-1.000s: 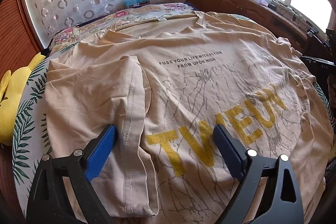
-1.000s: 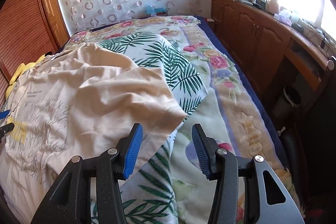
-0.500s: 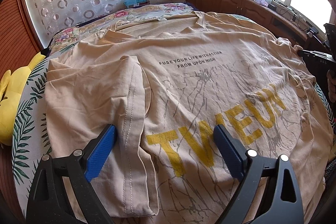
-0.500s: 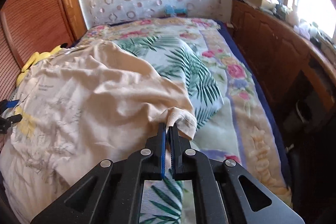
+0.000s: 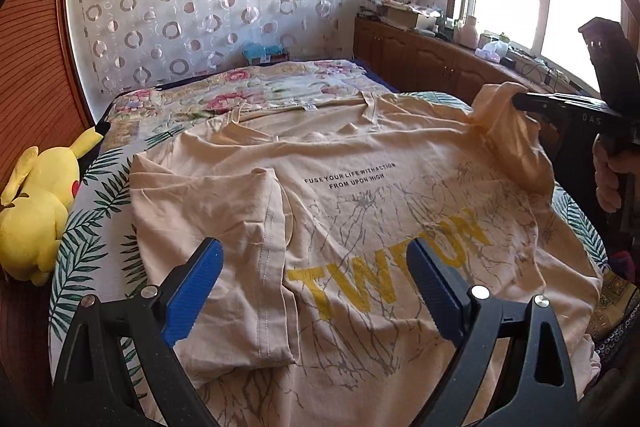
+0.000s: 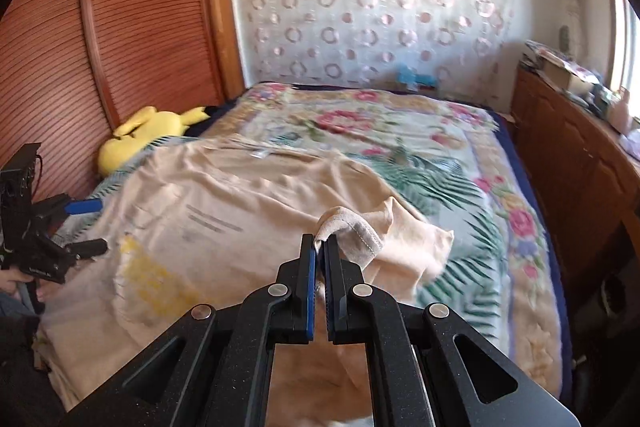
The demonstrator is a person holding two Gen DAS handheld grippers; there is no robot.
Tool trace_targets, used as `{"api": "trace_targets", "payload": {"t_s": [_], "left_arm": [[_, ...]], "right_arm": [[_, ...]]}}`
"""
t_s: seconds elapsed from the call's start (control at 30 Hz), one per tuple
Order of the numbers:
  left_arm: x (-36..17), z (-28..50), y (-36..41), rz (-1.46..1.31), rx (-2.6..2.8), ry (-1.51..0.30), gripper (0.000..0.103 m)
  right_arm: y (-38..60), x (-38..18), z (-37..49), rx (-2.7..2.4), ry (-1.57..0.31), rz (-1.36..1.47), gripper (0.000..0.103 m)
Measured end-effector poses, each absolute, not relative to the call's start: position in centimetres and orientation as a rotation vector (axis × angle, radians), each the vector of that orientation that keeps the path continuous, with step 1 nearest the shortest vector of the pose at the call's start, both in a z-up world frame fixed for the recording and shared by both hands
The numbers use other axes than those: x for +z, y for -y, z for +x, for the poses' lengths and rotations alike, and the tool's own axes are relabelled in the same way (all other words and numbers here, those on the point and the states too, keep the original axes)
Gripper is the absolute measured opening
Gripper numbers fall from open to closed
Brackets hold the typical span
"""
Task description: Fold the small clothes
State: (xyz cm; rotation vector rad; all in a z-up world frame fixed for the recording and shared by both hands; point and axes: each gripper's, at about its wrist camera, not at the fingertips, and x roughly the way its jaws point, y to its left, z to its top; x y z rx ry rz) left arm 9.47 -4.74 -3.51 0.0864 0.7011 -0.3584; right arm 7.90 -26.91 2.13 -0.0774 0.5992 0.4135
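A beige T-shirt [image 5: 360, 195] lies spread across a bed [image 6: 500, 163] covered with a floral and palm-leaf blanket. The left claw [image 5: 312, 291] hovers low over the near part of the shirt with its blue-padded fingers [image 5: 192, 291] wide apart, holding nothing. Between and just beyond its fingers are yellow printed letters and a thin grey crack pattern; further ahead of it are two lines of small black text. Just ahead of its left finger, one sleeve [image 5: 224, 227] is folded inward and lies flat on the shirt's body.

The right claw [image 6: 319, 247] is pinched together on the hem of the other sleeve [image 6: 352, 227], which is lifted off the bed; the cloth rises in a small bunch at its tips and drapes down to the right of them. In the left wrist view this claw appears far right, with the raised sleeve hanging from it.

A yellow plush toy [image 5: 36, 211] lies at the bed's edge, far to the left of the left claw. A wooden cabinet [image 6: 576, 163] runs along the right claw's right side.
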Motion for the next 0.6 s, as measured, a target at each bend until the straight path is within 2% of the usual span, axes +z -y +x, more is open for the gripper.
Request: {"api": "trace_targets", "payload": {"t_s": [0.17,0.2,0.23,0.3,0.6], "left_arm": [[-2.9,8.4,3.9,0.064,-0.357,-0.678,0.094],[-2.9,8.3,3.8,0.063,-0.354,-0.676,0.094],[-2.9,8.2,3.7,0.061,-0.349,-0.674,0.094],[-2.9,8.2,3.6,0.058,-0.350,-0.672,0.094],[-3.5,7.7,3.5,0.027,-0.357,-0.674,0.094]], "right_arm": [[23.7,2.0,9.2,0.485,-0.608,-0.067,0.004],[23.7,1.7,9.7,0.481,-0.610,-0.073,0.011],[23.8,1.5,9.8,0.469,-0.616,-0.080,0.025],[24.5,1.1,10.0,0.466,-0.617,-0.074,0.032],[25.8,-1.3,8.4,0.340,-0.699,-0.124,0.033]]}}
